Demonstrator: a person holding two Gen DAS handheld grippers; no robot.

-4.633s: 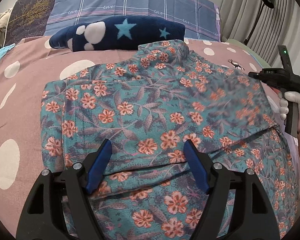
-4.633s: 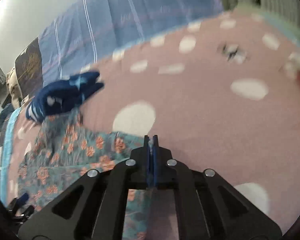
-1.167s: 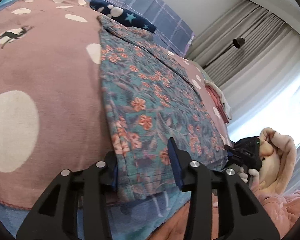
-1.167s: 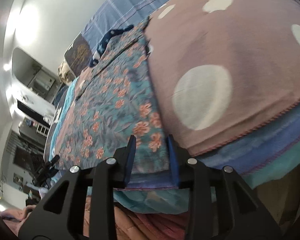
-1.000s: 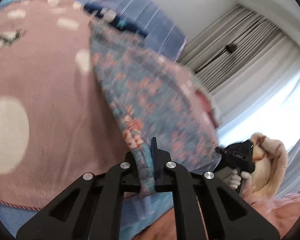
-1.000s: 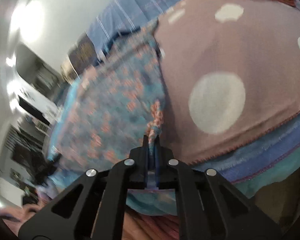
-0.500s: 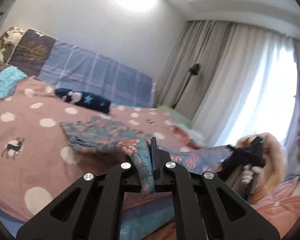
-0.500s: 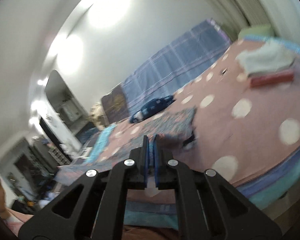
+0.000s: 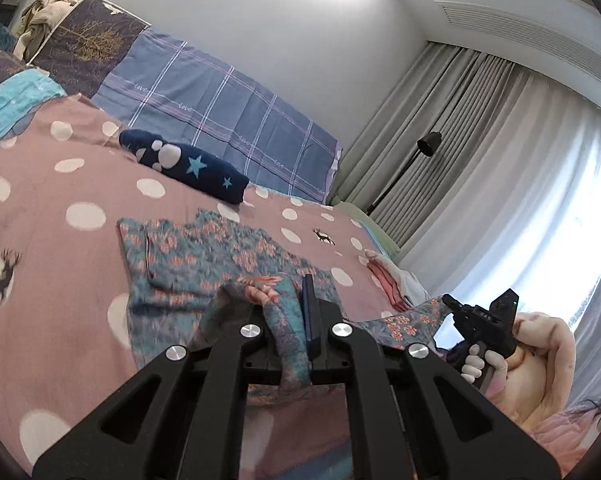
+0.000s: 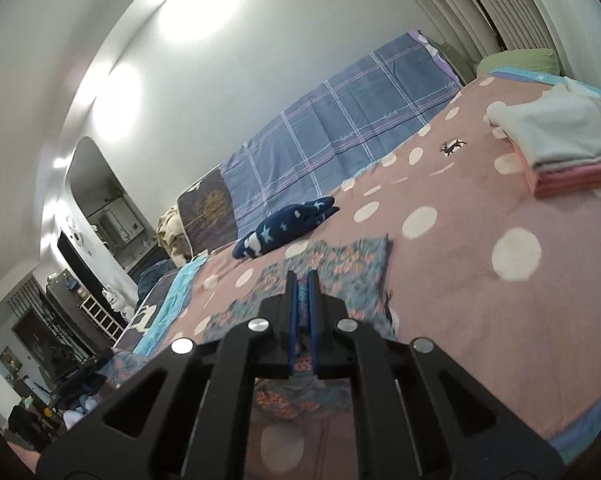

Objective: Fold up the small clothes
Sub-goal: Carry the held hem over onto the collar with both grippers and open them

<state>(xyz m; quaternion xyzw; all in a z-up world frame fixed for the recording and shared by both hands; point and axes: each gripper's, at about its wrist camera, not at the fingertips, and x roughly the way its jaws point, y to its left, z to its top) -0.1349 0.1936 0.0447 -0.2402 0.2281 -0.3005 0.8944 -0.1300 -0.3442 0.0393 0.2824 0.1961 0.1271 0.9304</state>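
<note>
Left wrist view: the left gripper (image 9: 300, 312) had its fingers closed tight on a bunched corner of the floral garment (image 9: 204, 256), with cloth pinched between the blue pads and draped over the left-hand finger. The near edge of the garment was raised off the pink dotted bedspread (image 9: 60, 320); its far portion lay flat on the bed, short of the navy star-patterned roll (image 9: 188, 164), which rested near the blue checked headboard cover (image 9: 220, 116). To the right, a hand (image 9: 480, 364) held the right gripper (image 9: 452, 304), whose tip met the other lifted corner of the same garment; the cloth sagged between the two grippers. A black floor lamp (image 9: 424, 148) stood before the grey curtains (image 9: 460, 140).

Right wrist view: the right gripper (image 10: 300, 292) had its pads drawn nearly together, with floral fabric clamped between them and hanging below the fingers. The rest of the floral garment (image 10: 340, 268) spread flat on the bedspread (image 10: 480, 300) beyond the fingertips. The navy roll (image 10: 288, 224) lay further back. A stack of folded clothes (image 10: 560, 144) sat at the far right of the bed, well apart from the garment.
</note>
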